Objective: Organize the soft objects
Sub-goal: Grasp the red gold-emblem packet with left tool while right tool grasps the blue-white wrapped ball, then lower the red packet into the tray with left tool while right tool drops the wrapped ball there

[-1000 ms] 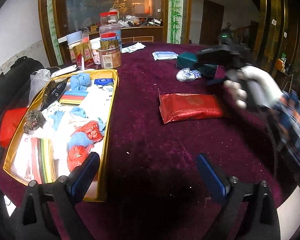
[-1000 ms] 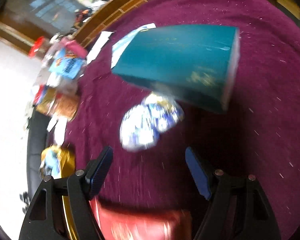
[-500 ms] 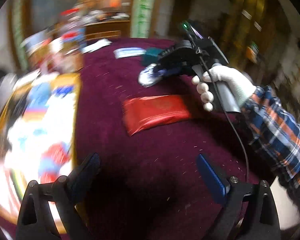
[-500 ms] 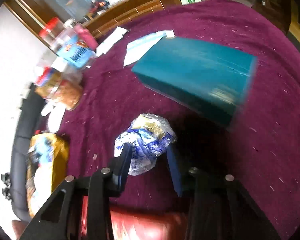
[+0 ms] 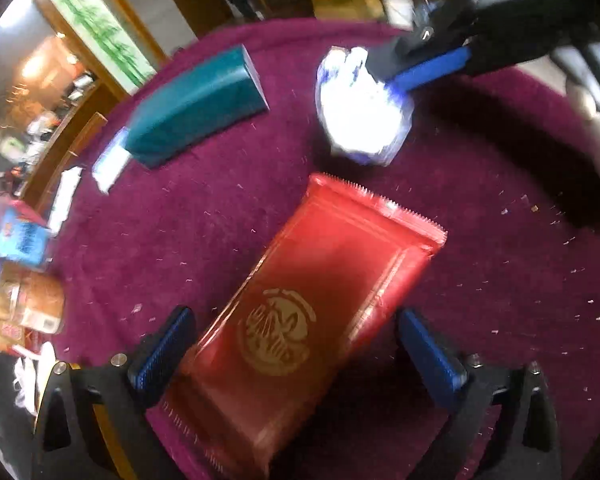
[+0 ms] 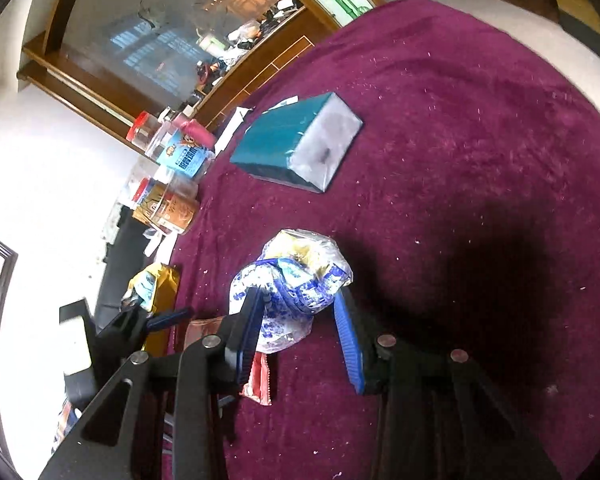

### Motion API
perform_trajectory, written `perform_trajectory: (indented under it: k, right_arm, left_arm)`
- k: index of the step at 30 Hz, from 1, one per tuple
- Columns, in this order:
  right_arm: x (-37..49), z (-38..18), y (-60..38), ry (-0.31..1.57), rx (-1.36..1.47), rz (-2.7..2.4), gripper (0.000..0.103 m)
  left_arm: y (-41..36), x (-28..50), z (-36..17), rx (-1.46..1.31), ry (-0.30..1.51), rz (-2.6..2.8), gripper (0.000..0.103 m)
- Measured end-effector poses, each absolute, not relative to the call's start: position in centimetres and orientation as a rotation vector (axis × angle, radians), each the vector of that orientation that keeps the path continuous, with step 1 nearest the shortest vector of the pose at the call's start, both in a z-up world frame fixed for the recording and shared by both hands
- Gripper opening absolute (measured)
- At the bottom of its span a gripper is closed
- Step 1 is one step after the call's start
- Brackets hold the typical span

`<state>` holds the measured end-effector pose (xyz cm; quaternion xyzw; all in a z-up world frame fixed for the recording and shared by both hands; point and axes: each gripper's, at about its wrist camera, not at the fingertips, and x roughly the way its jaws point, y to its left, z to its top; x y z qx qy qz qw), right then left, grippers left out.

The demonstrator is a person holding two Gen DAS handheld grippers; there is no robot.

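Bag (image 6: 296,292), crumpled blue-and-white, sits clamped in the right gripper (image 6: 300,332) above the table (image 6: 460,160). Left gripper (image 5: 296,356) gapes wide around a red pouch (image 5: 312,320); teal box (image 6: 296,144) at twelve o'clock beyond the bag.

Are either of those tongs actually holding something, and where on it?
The right tongs pinch the crumpled blue-and-white bag by its near end. The left tongs are open astride the red packet, holding nothing.
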<state>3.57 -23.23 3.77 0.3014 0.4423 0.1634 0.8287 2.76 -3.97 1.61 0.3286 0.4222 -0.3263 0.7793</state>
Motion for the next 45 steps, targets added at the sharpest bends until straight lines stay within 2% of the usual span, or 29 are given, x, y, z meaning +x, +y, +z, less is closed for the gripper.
perform_trajectory:
  k: [5,10,13,18,21,22,23,24,30,31,32,34,36,39,42,44,45]
  right_arm:
    - [3.8,3.0,-22.5,0.947,0.640,0.386,0.036]
    - [3.5,3.1,-21.8,0.934,0.621,0.412,0.036]
    - [3.2,3.5,-21.8,0.916,0.618,0.423,0.036]
    - [2.8,3.8,-21.8,0.900,0.623,0.422,0.036]
    - [2.1,4.3,-21.6,0.893,0.623,0.417,0.036]
    - [1.9,4.6,-21.5,0.890,0.623,0.426,0.036]
    - [1.6,4.9,-21.3,0.887,0.621,0.435,0.036]
    - [1.3,5.3,-21.0,0.884,0.614,0.444,0.036]
    - [-0.1,7.6,-17.2,0.878,0.526,0.491,0.036]
    - [-0.4,8.1,-16.6,0.873,0.510,0.496,0.036]
    - [-0.7,8.5,-16.2,0.867,0.497,0.503,0.036]
    - [-1.5,9.3,-15.5,0.854,0.475,0.513,0.036]
    - [-2.4,10.0,-15.2,0.848,0.463,0.519,0.036]
    - [-4.0,11.0,-15.3,0.843,0.451,0.514,0.036]
    - [-5.2,11.6,-16.0,0.838,0.451,0.493,0.036]
    - [-5.8,11.9,-16.5,0.836,0.453,0.482,0.036]
    - [-6.2,12.1,-16.7,0.833,0.451,0.477,0.036]
  left_arm:
    - [-3.8,4.7,1.3,0.561,1.040,-0.717,0.102]
    - [-3.1,3.2,2.5,0.451,1.060,-0.682,0.071]
    - [-1.7,2.0,3.3,0.330,1.064,-0.696,0.066]
    - [0.5,-0.1,3.4,0.223,1.061,-0.683,0.065]
    - [2.6,-1.6,4.4,0.115,1.050,-0.698,0.056]
    - [3.3,-1.6,4.7,0.088,1.040,-0.701,0.046]
    - [4.0,-2.2,5.2,0.057,1.026,-0.712,0.040]
    - [5.1,-3.1,5.8,0.013,1.009,-0.720,0.039]
    - [10.0,-6.5,7.7,-0.081,0.937,-0.645,0.039]
    - [10.3,-6.8,7.6,-0.074,0.939,-0.631,0.043]
    - [10.3,-6.9,7.3,-0.074,0.942,-0.633,0.050]
    - [9.4,-7.5,7.0,-0.064,0.933,-0.648,0.088]
    - [7.6,-7.7,6.7,-0.012,0.915,-0.673,0.098]
    - [3.9,-6.9,5.7,0.136,0.901,-0.710,0.102]
    - [1.1,-4.6,2.7,0.288,0.964,-0.643,0.102]
    - [0.2,-3.9,0.9,0.338,1.005,-0.607,0.099]
    - [0.5,-3.9,1.1,0.294,0.985,-0.605,0.091]
